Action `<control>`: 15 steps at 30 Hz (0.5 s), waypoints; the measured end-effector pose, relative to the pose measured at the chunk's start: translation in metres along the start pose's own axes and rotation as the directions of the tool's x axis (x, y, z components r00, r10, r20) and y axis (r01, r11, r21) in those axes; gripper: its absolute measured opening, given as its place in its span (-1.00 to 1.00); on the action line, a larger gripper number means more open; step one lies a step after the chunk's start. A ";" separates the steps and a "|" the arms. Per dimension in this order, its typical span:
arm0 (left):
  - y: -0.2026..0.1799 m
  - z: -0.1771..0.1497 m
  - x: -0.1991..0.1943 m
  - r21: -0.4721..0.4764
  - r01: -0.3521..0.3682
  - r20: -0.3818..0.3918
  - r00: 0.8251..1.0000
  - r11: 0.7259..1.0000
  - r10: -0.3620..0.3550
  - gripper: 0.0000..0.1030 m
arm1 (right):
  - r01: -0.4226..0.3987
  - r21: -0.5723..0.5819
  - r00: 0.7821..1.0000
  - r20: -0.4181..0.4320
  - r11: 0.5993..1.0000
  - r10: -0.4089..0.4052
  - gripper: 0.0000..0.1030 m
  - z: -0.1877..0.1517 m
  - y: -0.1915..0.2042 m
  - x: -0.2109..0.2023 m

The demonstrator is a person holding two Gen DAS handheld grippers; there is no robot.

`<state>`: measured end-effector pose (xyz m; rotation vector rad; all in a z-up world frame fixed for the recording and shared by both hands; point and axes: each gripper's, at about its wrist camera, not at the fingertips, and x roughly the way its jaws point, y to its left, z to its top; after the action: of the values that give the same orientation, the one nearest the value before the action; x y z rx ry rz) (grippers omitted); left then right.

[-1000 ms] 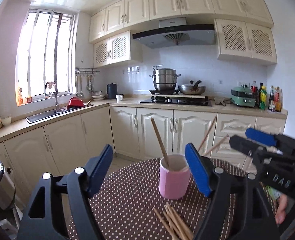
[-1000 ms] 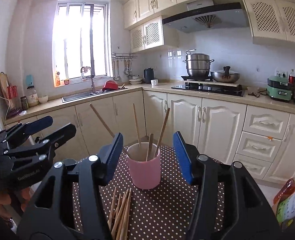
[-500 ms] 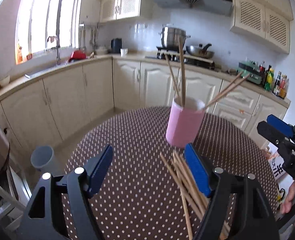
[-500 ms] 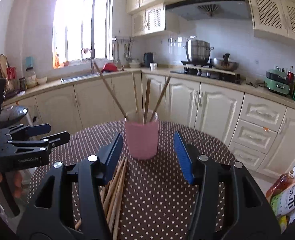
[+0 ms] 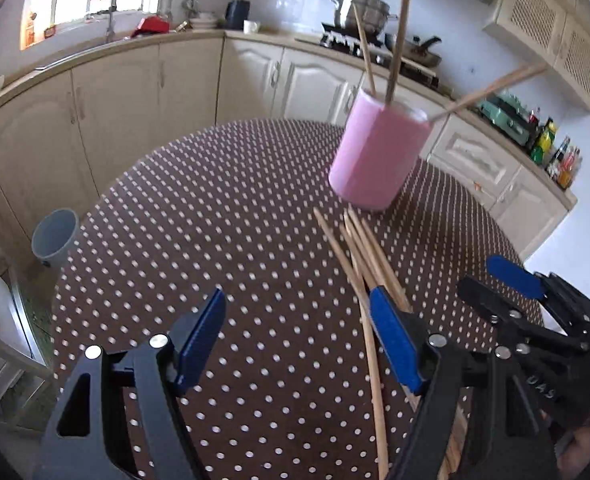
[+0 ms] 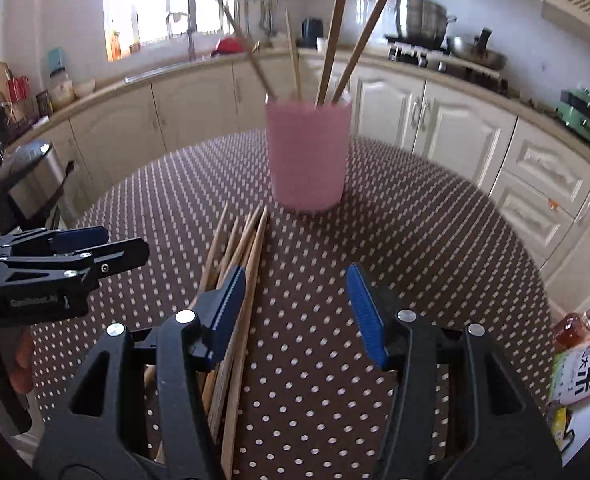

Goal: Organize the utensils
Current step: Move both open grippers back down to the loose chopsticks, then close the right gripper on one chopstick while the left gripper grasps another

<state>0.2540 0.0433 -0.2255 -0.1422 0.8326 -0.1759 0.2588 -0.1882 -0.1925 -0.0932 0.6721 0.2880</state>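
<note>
At the far left, on the floor beside the cabinets, stands a grey bucket [image 5: 55, 236]. The left hand-held gripper [image 5: 297, 340] hangs above the dotted brown worktop [image 5: 215, 220] with its blue pads spread wide and nothing between them; its right pad sits just over the near end of the loose wooden chopsticks [image 5: 359, 256]. These chopsticks lie in a bundle on the worktop, fanning from near the base of the pink cup [image 5: 379, 156] back toward the camera. The cup stands upright near the far side of the worktop and holds several chopsticks leaning outward. Right of the bundle, the right hand-held gripper [image 6: 295, 306] is parted about halfway and empty, its left pad over the edge of the bundle. At the far right, printed packages [image 6: 579, 372] lie off the worktop's edge.
</note>
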 end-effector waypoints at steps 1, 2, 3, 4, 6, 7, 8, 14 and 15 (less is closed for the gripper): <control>-0.002 -0.001 0.004 0.010 -0.002 -0.013 1.000 1.000 0.002 0.42 | 0.008 -0.005 1.000 -0.022 1.000 -0.009 0.02 -0.002 0.002 0.005; -0.004 -0.001 0.007 0.015 -0.003 -0.024 1.000 1.000 0.003 0.42 | 0.007 -0.004 0.999 -0.037 1.000 -0.007 0.02 -0.002 0.002 0.009; -0.004 -0.003 0.011 0.015 -0.002 -0.039 0.999 1.000 0.002 0.42 | 0.008 0.000 0.999 -0.051 1.000 -0.008 0.02 -0.004 0.002 0.013; -0.005 -0.003 0.013 0.011 0.001 -0.044 0.999 1.000 0.000 0.42 | 0.017 -0.001 0.998 -0.064 1.000 -0.017 0.02 -0.005 0.003 0.016; -0.005 -0.004 0.016 -0.001 0.006 -0.048 0.999 1.000 -0.006 0.42 | 0.024 -0.002 0.996 -0.086 1.000 -0.024 0.02 -0.006 0.002 0.023; -0.005 -0.004 0.018 -0.002 0.003 -0.052 0.999 1.000 -0.003 0.42 | 0.037 -0.007 0.994 -0.099 0.999 -0.037 0.02 -0.007 0.003 0.026; -0.005 -0.005 0.020 -0.003 -0.003 -0.059 0.998 1.000 0.003 0.42 | 0.039 -0.010 0.993 -0.115 0.999 -0.040 0.02 -0.008 0.003 0.030; -0.007 -0.012 0.028 0.021 -0.017 -0.073 0.997 1.000 0.018 0.42 | 0.008 -0.020 0.990 -0.143 1.000 -0.011 0.02 -0.008 0.010 0.039; -0.008 -0.013 0.029 0.025 -0.021 -0.076 0.997 0.999 0.023 0.42 | 0.001 -0.019 0.989 -0.149 1.000 -0.003 0.02 -0.008 0.011 0.041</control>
<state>0.2628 0.0287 -0.2530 -0.1043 0.9079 -0.1714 0.2812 -0.1692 -0.2240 -0.1340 0.8182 0.2871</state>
